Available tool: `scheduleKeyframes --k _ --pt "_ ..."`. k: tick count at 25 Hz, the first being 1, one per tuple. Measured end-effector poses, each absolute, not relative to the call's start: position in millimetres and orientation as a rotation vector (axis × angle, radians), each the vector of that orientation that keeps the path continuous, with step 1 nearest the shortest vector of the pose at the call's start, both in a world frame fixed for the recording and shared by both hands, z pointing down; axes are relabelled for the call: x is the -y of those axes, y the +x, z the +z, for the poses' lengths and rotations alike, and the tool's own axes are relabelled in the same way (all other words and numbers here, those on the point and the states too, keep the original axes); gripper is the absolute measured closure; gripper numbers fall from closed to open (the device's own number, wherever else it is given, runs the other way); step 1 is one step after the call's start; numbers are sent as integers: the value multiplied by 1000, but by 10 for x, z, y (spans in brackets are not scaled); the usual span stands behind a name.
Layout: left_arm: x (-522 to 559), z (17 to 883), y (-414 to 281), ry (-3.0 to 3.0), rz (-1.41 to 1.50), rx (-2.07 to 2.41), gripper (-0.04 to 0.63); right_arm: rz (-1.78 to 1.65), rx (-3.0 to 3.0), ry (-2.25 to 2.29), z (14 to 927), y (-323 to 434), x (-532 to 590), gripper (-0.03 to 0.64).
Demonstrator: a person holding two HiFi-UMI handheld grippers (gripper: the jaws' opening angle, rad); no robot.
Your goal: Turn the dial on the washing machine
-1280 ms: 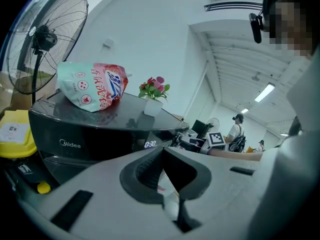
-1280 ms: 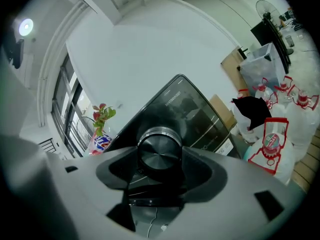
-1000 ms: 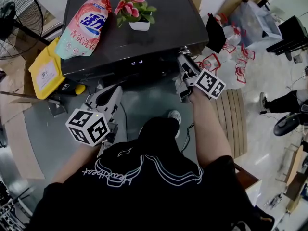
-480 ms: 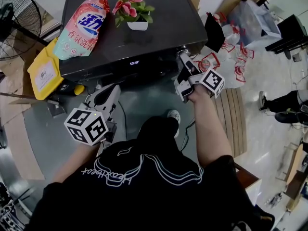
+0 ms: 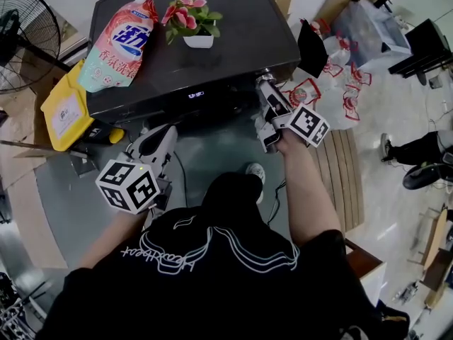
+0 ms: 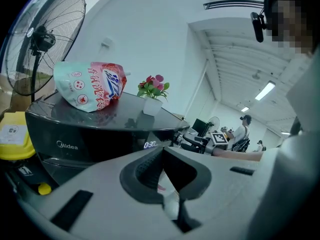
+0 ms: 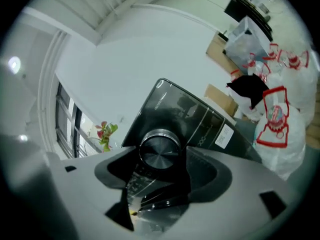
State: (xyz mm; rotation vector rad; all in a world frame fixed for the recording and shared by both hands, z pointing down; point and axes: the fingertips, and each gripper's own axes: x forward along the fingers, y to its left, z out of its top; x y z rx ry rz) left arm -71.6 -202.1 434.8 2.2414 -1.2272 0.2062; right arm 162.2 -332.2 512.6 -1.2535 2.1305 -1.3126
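Below my head camera, the dark washing machine (image 5: 233, 41) stood ahead, with my right gripper (image 5: 263, 83) at its front right corner and my left gripper (image 5: 152, 139) short of its front. Along the left gripper view, the jaws met on nothing. Along the right gripper view, the round dial (image 7: 159, 145), brushed dark face and chrome rim, sat between jaws that had just been opening, pads not pressing it.

In my head view the fan (image 5: 28, 34) at 10 o'clock runs off the edge. The display (image 5: 196, 93) on the washing machine (image 5: 241, 41) is too small to read. In the right gripper view the dial (image 7: 160, 151) has its lower rim hidden.
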Motion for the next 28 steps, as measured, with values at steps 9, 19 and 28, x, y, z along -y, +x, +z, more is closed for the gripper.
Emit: scheduleKeyframes --k 9,19,28 --pt "2044 4341 -678 2242 207 1230 591 -792 -2677 -1578 4948 1525 3244 218" --pt "2063 4361 -685 2231 204 1240 591 245 -3097 -1972 4843 1439 3239 239" --pt "2107 4397 -746 2215 207 1259 591 518 -3162 -2056 5017 1381 3305 288"
